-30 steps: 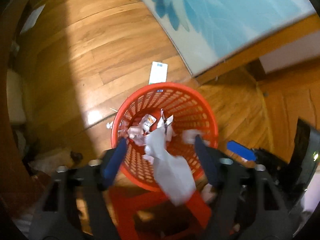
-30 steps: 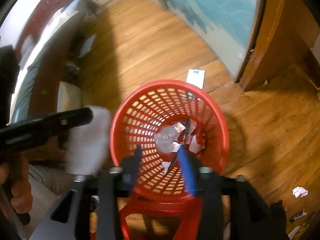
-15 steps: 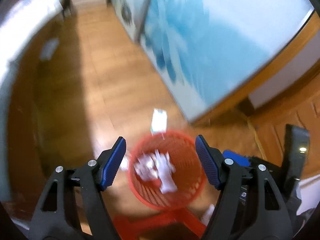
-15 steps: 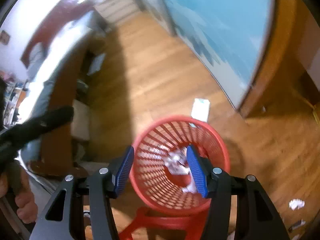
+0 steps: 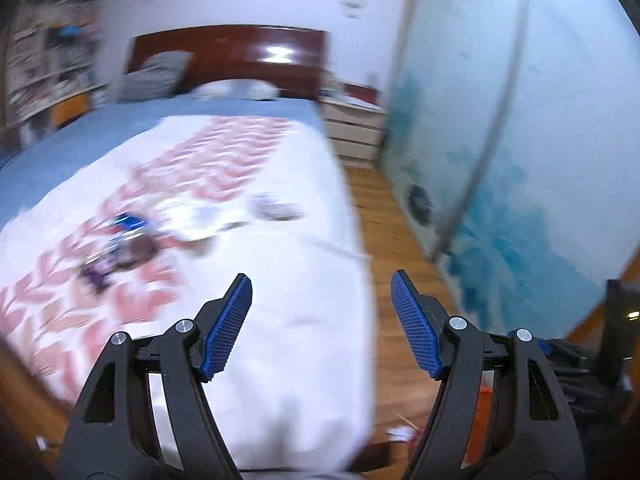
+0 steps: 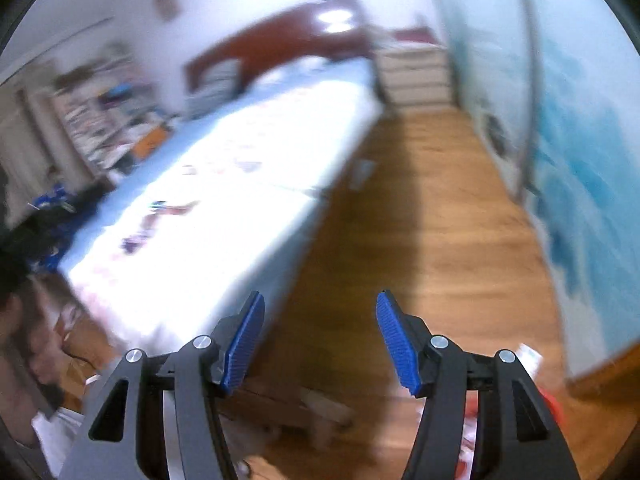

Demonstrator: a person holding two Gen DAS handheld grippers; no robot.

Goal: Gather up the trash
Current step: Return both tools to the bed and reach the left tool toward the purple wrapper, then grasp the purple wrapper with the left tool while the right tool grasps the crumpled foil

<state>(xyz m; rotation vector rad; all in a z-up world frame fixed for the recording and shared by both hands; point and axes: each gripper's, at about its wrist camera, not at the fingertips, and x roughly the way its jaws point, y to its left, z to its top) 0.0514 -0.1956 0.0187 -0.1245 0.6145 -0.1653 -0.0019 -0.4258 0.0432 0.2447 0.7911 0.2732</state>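
Note:
Blurred trash lies on the bed: a cluster of dark and blue wrappers (image 5: 128,236) and a pale packet (image 5: 276,210), with the wrappers (image 6: 160,208) also in the right wrist view. My left gripper (image 5: 320,280) hangs above the foot of the bed, open, with nothing between its blue pads. My right gripper (image 6: 320,298) is over the bed's edge and the floor; its jaws are opening and hold nothing. Only slivers of the red basket (image 6: 554,400) show at the lower right, behind the fingers, as an orange patch (image 5: 482,404) in the left wrist view.
The bed (image 5: 280,340) has a white and pink patterned cover and a dark headboard (image 5: 228,56). A wooden floor strip (image 6: 440,220) runs between the bed and a blue wardrobe (image 5: 540,140). A white card (image 6: 530,356) lies on the floor by the basket. Shelves stand at the far left.
Both grippers rose from over the red basket and swung up towards the bed. The white tissue left the left gripper and fell into the basket. The right jaws widened.

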